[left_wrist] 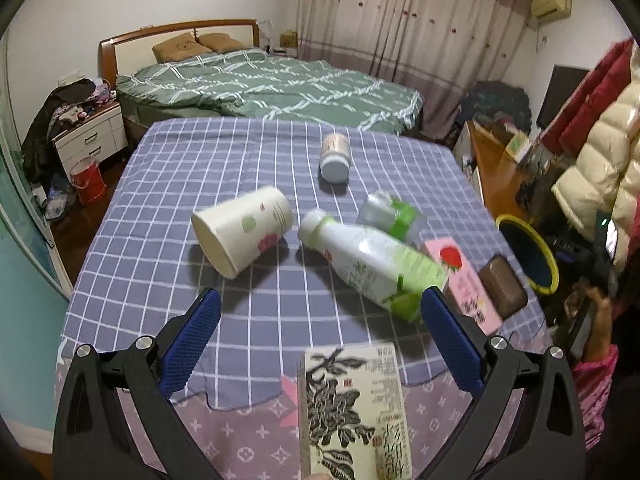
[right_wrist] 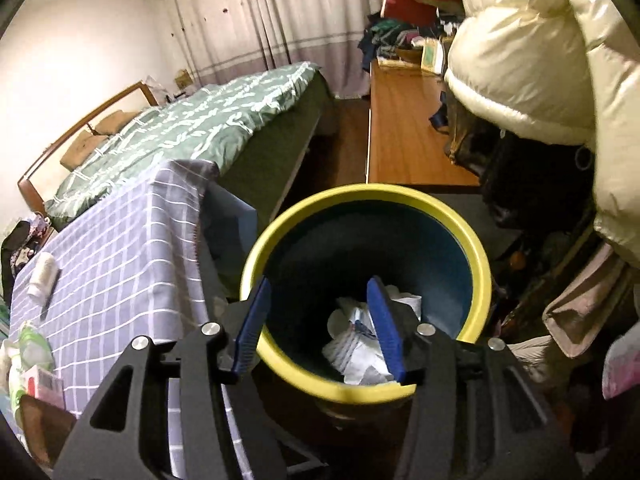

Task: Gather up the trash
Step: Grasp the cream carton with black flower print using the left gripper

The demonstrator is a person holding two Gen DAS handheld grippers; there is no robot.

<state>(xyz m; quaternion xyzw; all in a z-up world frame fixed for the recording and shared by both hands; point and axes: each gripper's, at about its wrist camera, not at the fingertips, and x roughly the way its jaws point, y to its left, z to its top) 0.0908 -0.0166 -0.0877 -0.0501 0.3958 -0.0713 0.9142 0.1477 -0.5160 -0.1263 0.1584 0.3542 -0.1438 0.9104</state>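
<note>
Our right gripper (right_wrist: 318,324) hung over the yellow-rimmed bin (right_wrist: 478,276), jaws apart and empty, crumpled wrappers (right_wrist: 360,344) below its tips. Our left gripper (left_wrist: 320,320) stood wide open over the table, nothing held, with the green-labelled bottle (left_wrist: 372,260) just ahead toward its right finger. We judged the bottle light, smooth and prone to roll, best pinched across its mid-body.
</note>
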